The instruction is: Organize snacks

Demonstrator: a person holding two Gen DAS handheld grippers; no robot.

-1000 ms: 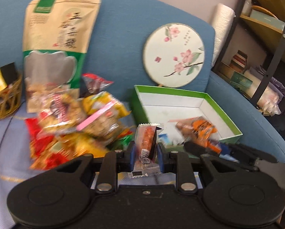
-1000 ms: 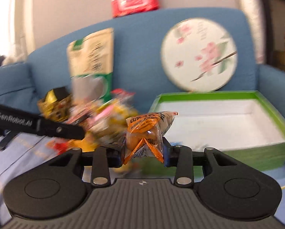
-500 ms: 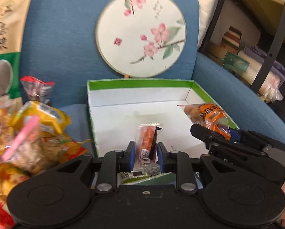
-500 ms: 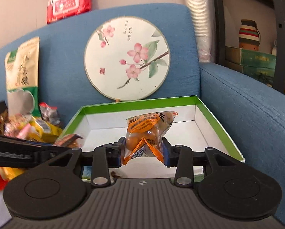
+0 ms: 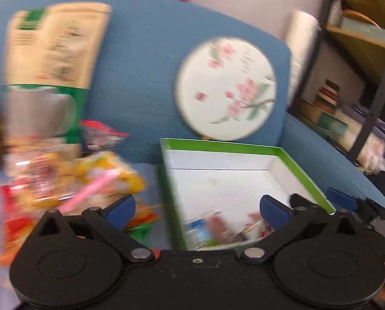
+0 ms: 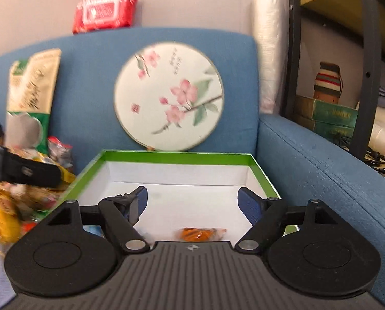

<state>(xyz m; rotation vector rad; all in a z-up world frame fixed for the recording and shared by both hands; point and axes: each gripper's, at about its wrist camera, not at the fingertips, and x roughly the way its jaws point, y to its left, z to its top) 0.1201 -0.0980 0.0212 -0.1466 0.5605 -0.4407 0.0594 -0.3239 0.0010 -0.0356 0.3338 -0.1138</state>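
A green-rimmed white box (image 5: 219, 145) (image 6: 177, 154) lies open on the blue sofa seat. My left gripper (image 5: 197, 208) is open and empty over the box's near left corner. Several small snack packets (image 5: 218, 228) lie in the box below it. My right gripper (image 6: 193, 201) is open and empty above the box's near edge. An orange wrapped snack (image 6: 198, 233) lies on the box floor just under it. A blurred pile of loose snacks (image 5: 71, 180) (image 6: 9, 206) sits left of the box.
A tall tan-and-green snack bag (image 5: 50, 59) and a round flowered fan (image 6: 168, 95) lean on the sofa back. A red wipes pack (image 6: 103, 11) lies on top of it. The sofa arm (image 6: 321, 165) and a black metal shelf (image 6: 368, 59) stand at right.
Both grippers have opened and let go of their snacks, which now lie in the box. The left gripper has swung back to the left, and its view is blurred.
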